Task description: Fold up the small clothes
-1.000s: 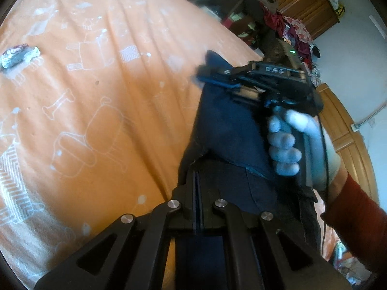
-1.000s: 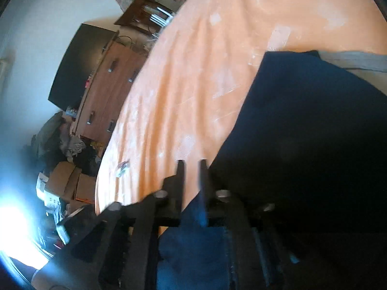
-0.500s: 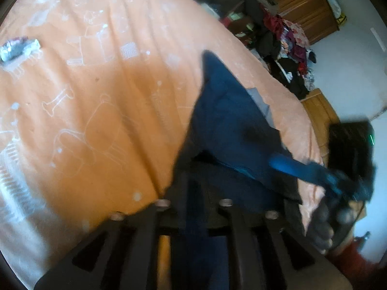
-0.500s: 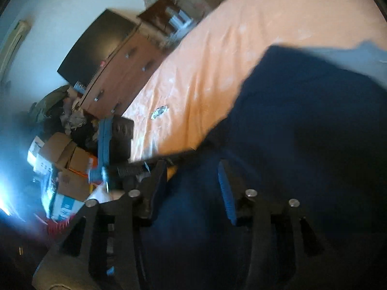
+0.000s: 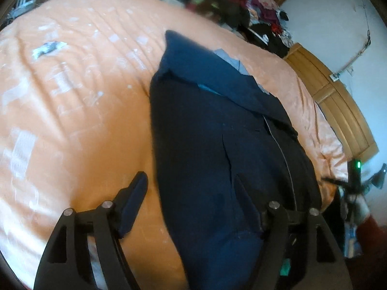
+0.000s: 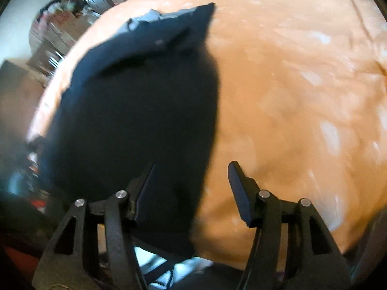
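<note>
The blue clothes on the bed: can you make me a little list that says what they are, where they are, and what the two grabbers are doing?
clothes: dark blue garment, lying flat, one flap folded over at its far end
surface: orange bedspread with white prints
left gripper: open, over the garment's near edge, holding nothing
right gripper: open, over the garment's edge, holding nothing
also on bed: small silver wrapper, apart from the garment

I saw the garment (image 5: 217,149) lying on the bed (image 5: 72,120), centre-right of frame; a wrapper (image 5: 48,48) lay upper left.
</note>
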{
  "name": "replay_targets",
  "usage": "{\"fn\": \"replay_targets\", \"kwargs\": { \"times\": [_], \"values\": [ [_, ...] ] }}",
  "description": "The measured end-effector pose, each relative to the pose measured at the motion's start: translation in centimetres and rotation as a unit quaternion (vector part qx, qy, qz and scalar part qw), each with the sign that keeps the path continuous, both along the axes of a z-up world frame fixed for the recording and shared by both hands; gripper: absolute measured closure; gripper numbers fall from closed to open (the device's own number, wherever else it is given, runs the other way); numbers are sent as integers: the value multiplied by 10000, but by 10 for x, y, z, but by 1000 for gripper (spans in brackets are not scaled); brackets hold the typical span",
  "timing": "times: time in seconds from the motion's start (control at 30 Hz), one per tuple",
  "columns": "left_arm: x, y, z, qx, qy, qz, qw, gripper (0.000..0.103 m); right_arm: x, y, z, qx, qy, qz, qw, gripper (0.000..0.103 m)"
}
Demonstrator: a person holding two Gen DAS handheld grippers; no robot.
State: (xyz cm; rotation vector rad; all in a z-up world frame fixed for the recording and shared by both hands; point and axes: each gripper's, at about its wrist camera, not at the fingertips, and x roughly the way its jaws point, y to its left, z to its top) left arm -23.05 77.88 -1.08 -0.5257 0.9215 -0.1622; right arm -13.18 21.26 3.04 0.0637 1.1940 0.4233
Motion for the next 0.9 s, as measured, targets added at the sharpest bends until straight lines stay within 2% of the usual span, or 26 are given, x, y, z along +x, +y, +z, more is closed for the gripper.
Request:
{"fn": "replay_targets", "kwargs": {
  "times": [0.07, 0.1, 0.13, 0.2, 0.33, 0.47, 0.6, 0.9],
  "values": [
    [4, -9, -1, 40, -86, 69, 9999, 4, -10, 4, -3, -386, -503, -95, 9979, 44],
    [6, -13, -4, 130, -81, 86, 9998, 0, -15, 7, -5, -635, -802, -241, 9945, 42],
    [9, -17, -5, 324, -25, 153, 9994, 0, -16, 8, -5, -715, -907, -378, 9926, 40],
    [17, -34, -8, 936, 182, 270, 9951, 0, -16, 4, -13, -679, -959, -605, 9912, 25],
    [28, -64, -15, 2017, 401, 197, 9784, 0, -16, -3, -30, -830, -1186, -690, 9871, 16],
    [30, -63, -17, 2009, 319, 276, 9787, 0, -13, -4, -34, -613, -1140, -713, 9890, 6],
    [29, -64, -18, 2051, 236, 347, 9778, 0, -10, 1, -37, -607, -1111, -658, 9898, 2],
    [15, -64, -18, 2089, 120, 430, 9769, 0, -11, -2, -39, -551, -1042, -678, 9907, 0]
  ]
}}
